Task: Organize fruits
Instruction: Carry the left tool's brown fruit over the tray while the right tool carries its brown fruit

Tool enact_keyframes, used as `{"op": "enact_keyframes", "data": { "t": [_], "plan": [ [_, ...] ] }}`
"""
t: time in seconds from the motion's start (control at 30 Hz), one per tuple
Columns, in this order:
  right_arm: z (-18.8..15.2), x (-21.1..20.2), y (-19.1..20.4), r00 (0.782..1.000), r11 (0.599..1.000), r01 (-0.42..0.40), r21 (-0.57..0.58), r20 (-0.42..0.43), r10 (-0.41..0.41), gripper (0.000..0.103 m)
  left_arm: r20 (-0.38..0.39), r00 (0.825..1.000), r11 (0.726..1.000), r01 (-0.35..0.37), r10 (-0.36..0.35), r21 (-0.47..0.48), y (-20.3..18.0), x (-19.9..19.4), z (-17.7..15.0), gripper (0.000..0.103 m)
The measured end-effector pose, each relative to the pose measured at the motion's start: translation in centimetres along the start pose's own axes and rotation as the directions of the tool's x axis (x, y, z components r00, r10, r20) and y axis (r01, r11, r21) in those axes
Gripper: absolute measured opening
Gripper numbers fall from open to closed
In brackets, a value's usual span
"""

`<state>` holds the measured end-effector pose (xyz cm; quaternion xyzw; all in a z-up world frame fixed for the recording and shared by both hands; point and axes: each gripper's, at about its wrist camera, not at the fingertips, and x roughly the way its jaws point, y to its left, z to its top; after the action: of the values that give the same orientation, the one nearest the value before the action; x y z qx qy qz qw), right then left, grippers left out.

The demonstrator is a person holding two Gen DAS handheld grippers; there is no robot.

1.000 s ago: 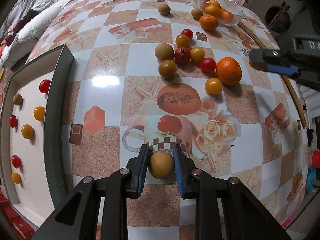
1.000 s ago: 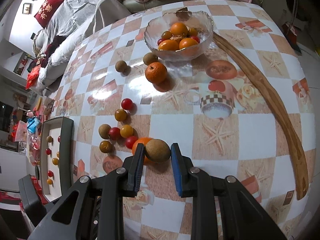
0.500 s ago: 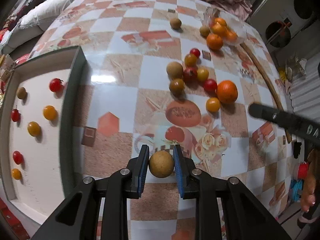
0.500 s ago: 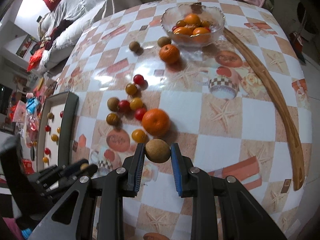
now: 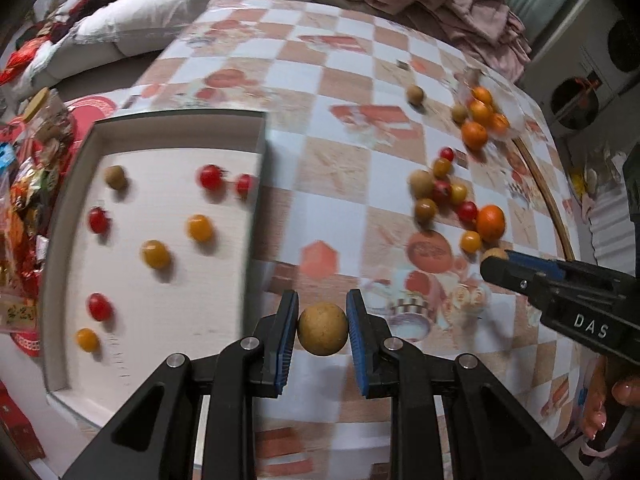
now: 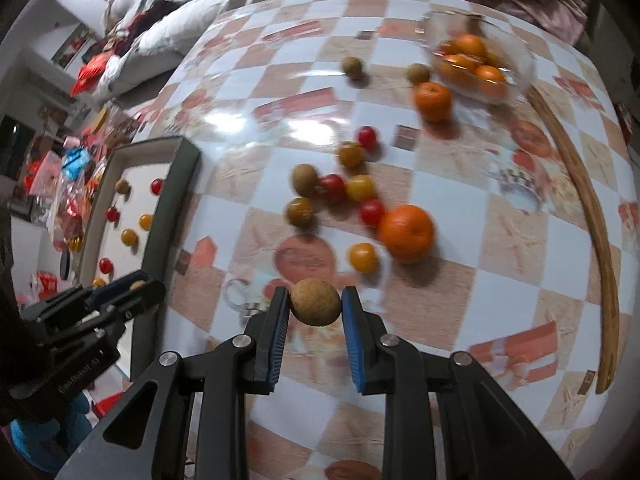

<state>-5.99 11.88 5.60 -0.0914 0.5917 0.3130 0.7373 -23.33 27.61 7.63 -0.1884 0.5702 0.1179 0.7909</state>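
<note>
My left gripper [image 5: 322, 330] is shut on a tan longan [image 5: 322, 329], held above the table beside the right wall of the grey-rimmed white tray [image 5: 256, 184]. The tray holds several cherry tomatoes and one longan [image 5: 115, 177]. My right gripper [image 6: 315, 307] is shut on a second tan longan [image 6: 315, 307], above the table near a cluster of loose fruit with a large orange [image 6: 407, 228]. In the left wrist view the right gripper [image 5: 496, 261] enters from the right; in the right wrist view the left gripper [image 6: 140, 289] shows at lower left.
A glass bowl [image 6: 520, 74] of oranges stands at the far right, with an orange [image 6: 432, 101] and two longans beside it. A wooden strip [image 6: 592, 216] runs along the right table edge. Bags and clutter [image 5: 24, 200] lie left of the tray; bedding lies beyond the table.
Both grippers have moved left toward the tray, each still holding its longan. The tray now fills much more of the left wrist view, and the loose fruit cluster has slid to the right.
</note>
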Motion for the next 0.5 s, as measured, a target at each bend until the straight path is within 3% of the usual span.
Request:
{"op": "enact_keyframes", "data": {
  "t": [0.5],
  "plan": [
    [1.0, 2.2, 9.5, 0.998, 0.989, -0.054, -0.140, -0.044, 0.048, 0.029, 0.017, 0.995, 0.985, -0.092, 0.096, -0.147, 10.8, -2.2, -1.8, 0.026]
  ]
}}
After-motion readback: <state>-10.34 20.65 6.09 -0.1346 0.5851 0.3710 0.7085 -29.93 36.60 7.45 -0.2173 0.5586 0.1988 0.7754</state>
